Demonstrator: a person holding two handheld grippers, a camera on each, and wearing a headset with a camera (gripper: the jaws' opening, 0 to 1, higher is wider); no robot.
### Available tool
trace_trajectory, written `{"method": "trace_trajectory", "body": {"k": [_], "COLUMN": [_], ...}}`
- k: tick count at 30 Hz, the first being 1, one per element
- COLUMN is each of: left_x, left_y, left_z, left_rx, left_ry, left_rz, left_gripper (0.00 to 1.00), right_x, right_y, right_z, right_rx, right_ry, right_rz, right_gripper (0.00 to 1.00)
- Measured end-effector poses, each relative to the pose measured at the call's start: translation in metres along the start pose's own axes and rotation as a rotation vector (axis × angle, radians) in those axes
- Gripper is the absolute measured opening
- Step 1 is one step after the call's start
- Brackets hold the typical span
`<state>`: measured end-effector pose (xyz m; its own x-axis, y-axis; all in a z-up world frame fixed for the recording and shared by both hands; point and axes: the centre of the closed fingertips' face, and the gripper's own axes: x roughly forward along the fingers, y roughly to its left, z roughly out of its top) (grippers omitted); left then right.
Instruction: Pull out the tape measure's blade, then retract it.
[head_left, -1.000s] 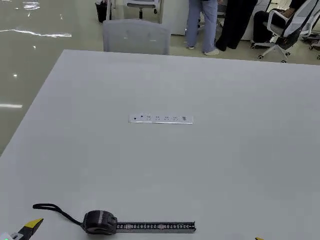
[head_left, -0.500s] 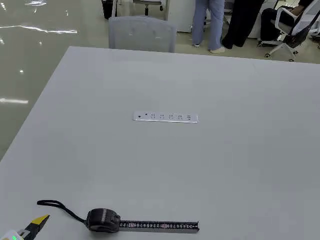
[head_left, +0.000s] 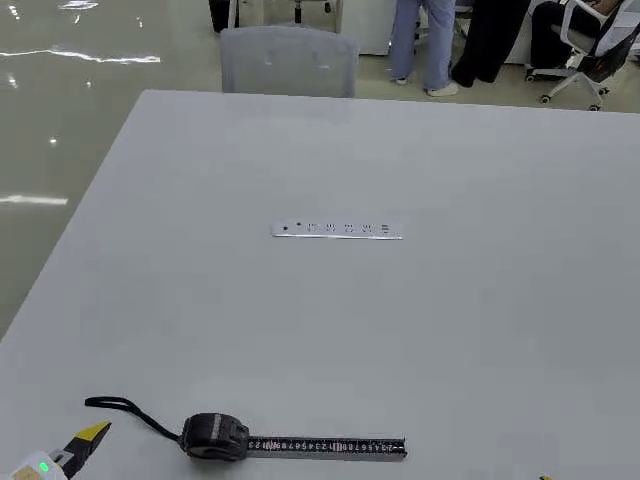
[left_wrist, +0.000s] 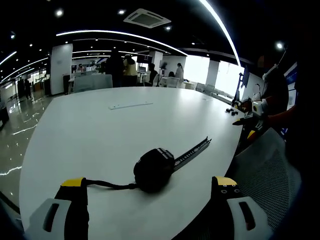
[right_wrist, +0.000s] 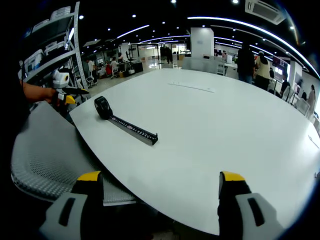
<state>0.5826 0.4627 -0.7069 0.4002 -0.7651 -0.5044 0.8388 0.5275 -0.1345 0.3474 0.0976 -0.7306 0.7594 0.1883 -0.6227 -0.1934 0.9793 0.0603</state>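
Nothing on the worktop (head_left: 400, 330) has moved in the last second; only my head has shifted. The tape measure (head_left: 214, 437) lies near the edge at 7 o'clock, its blade (head_left: 330, 447) out toward 3 o'clock at the same length. My left gripper (left_wrist: 149, 182) waits at the case's 9 o'clock, my right gripper (right_wrist: 161, 176) past the blade's tip. Both jaws stand apart and empty. The pull looks done; retraction, I judge, remains.

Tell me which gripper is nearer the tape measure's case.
Left. The left gripper is open just off the strap side of the case, by the wrist strap. The right gripper, also open, is at the near edge of the table, well past the tip of the blade.
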Motion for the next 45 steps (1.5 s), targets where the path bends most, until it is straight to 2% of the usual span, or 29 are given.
{"method": "trace_trajectory", "body": {"k": [3,7,11,13,14,16,18,20,21,24,26,27,30,31,32,34,35,37,39,40,41,42,44,45], "left_x": [-0.003,-0.002,0.0,0.002,0.002,0.004,0.005,0.008,0.01,0.015,0.015,0.015,0.015,0.018,0.021,0.029,0.035,0.044,0.051,0.055,0.056,0.058,0.061,0.062], "left_y": [0.0,-0.002,-0.005,-0.011,-0.015,-0.017,-0.02,-0.031,-0.031,-0.028,-0.025,-0.028,-0.029,-0.027,-0.03,-0.033,-0.031,-0.033,-0.036,-0.036,-0.033,-0.031,-0.036,-0.038], "left_z": [0.0,-0.008,-0.006,0.0,0.001,0.0,0.005,0.017,0.017,0.018,0.013,0.018,0.029,0.036,0.038,0.043,0.043,0.039,0.038,0.032,0.03,0.028,0.017,0.015], "left_rx": [-0.024,-0.022,-0.037,-0.059,-0.048,-0.03,-0.037,-0.101,-0.129,-0.12,-0.076,-0.07,-0.081,-0.129,-0.125,-0.124,-0.131,-0.14,-0.126,-0.113,-0.087,-0.086,-0.131,-0.13], "left_ry": [-0.018,-0.003,-0.015,-0.029,-0.029,-0.008,-0.006,-0.055,-0.051,-0.047,0.015,0.0,-0.01,-0.031,-0.026,-0.045,-0.043,-0.032,-0.034,-0.016,-0.017,-0.033,-0.004,0.0], "left_rz": [0.009,0.003,-0.004,-0.009,-0.016,0.001,-0.004,-0.061,-0.061,-0.031,0.019,0.017,0.033,0.061,0.055,0.064,0.089,0.102,0.129,0.15,0.178,0.213,0.243,0.242], "left_gripper": [1.0,1.0,1.0,1.0,1.0,1.0,0.99,1.0,1.0,1.0,1.0,1.0,1.0,1.0,1.0,1.0,1.0,1.0,1.0,1.0,1.0,1.0,1.0,1.0], "right_x": [0.002,0.0,-0.002,-0.002,-0.002,-0.003,-0.006,-0.007,-0.006,-0.002,0.0,0.001,0.005,0.007,0.009,0.012,0.015,0.019,0.026,0.029,0.033,0.037,0.043,0.044], "right_y": [0.007,0.013,0.02,0.019,0.018,0.016,0.017,0.017,0.017,0.013,0.014,0.015,0.014,0.013,0.013,0.012,0.011,0.013,0.014,0.015,0.016,0.017,0.018,0.018], "right_z": [0.002,0.003,0.003,0.004,0.006,0.01,0.017,0.023,0.024,0.029,0.038,0.041,0.054,0.058,0.063,0.066,0.069,0.07,0.073,0.073,0.073,0.074,0.075,0.075], "right_rx": [-0.027,-0.032,-0.078,-0.09,-0.091,-0.094,-0.112,-0.132,-0.138,-0.157,-0.177,-0.194,-0.252,-0.263,-0.275,-0.305,-0.325,-0.347,-0.372,-0.394,-0.417,-0.438,-0.45,-0.453], "right_ry": [0.014,0.015,0.024,0.042,0.046,0.055,0.056,0.063,0.071,0.086,0.083,0.083,0.088,0.096,0.099,0.11,0.122,0.146,0.173,0.193,0.197,0.209,0.228,0.235], "right_rz": [0.02,0.026,0.046,0.041,0.043,0.044,0.061,0.076,0.083,0.096,0.109,0.124,0.142,0.146,0.155,0.17,0.181,0.214,0.232,0.251,0.265,0.281,0.293,0.298], "right_gripper": [0.97,0.97,0.95,0.96,0.97,0.99,0.99,1.0,1.0,1.0,1.0,1.0,1.0,1.0,1.0,0.99,0.98,0.96,0.96,0.96,0.96,0.95,0.94,0.94]}}
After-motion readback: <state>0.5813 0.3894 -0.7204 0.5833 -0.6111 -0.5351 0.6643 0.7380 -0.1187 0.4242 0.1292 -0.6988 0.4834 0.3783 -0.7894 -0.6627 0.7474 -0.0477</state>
